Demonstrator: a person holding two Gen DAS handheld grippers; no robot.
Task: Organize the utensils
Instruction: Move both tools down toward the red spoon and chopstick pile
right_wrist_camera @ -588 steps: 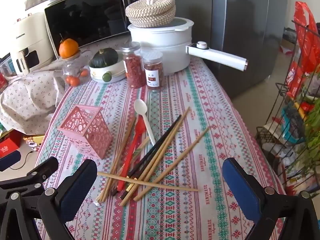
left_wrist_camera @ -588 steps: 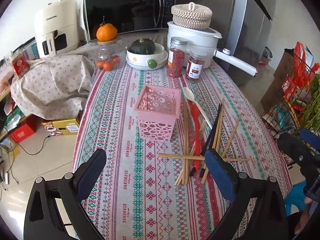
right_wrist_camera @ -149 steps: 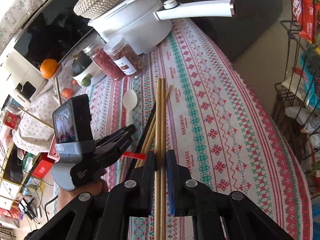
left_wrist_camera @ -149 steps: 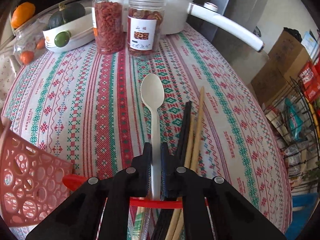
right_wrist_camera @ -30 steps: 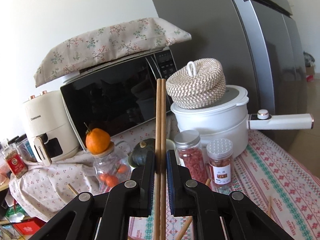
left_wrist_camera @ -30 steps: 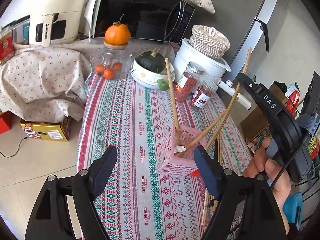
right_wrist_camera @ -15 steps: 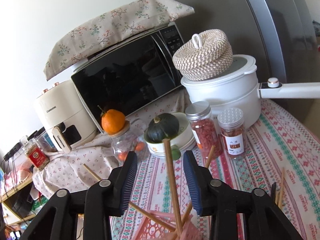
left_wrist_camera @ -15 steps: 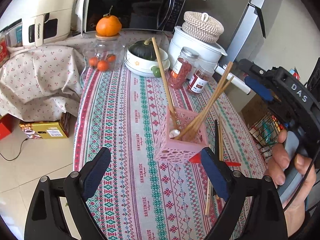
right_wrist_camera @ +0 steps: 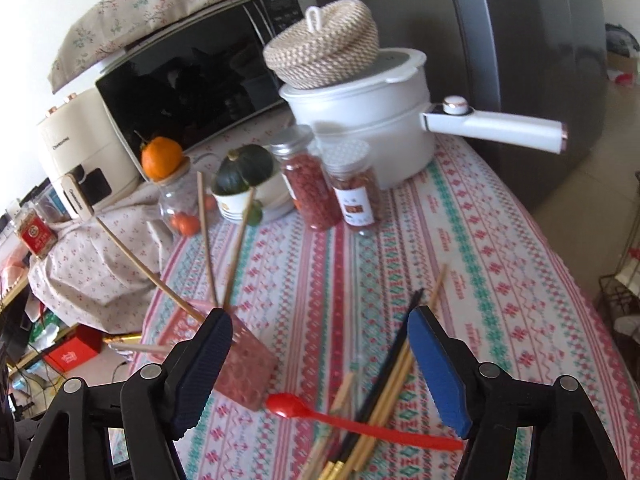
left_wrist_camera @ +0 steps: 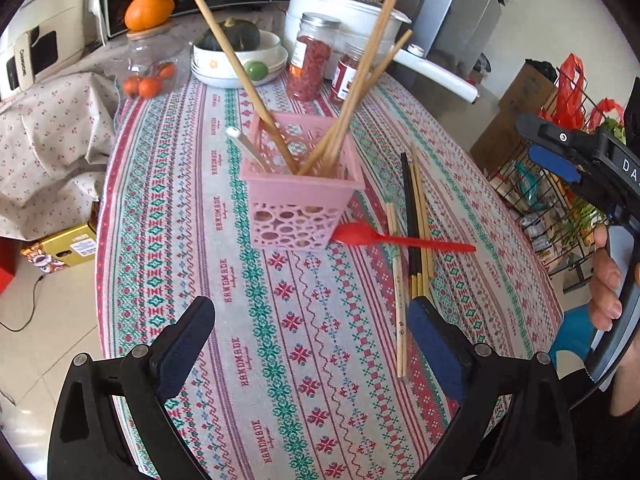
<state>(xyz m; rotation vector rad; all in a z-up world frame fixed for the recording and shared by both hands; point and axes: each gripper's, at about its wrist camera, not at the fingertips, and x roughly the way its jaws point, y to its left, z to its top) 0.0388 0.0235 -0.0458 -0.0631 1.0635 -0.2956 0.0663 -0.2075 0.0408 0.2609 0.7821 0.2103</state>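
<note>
Both claws are spread wide with nothing in them — the right claw [right_wrist_camera: 316, 360] has just been opening. Ahead of the left claw [left_wrist_camera: 312, 344] sits the pink basket [left_wrist_camera: 302, 196] with chopsticks [left_wrist_camera: 352, 92] standing inside; the red spoon [left_wrist_camera: 396, 240] and loose chopsticks [left_wrist_camera: 416, 228] lie on the worktop [left_wrist_camera: 312, 360] by its right finger.

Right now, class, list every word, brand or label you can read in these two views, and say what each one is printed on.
"HANDMADE": repeated along the tablecloth.
"CHANGHONG": on the cream appliance's handle.
"DA", cut off by the picture's edge: on the right tool's black body.
Jar label: characters too blurred to read.
Red tin: print too small.
Yellow box on the floor: label unreadable.
</note>
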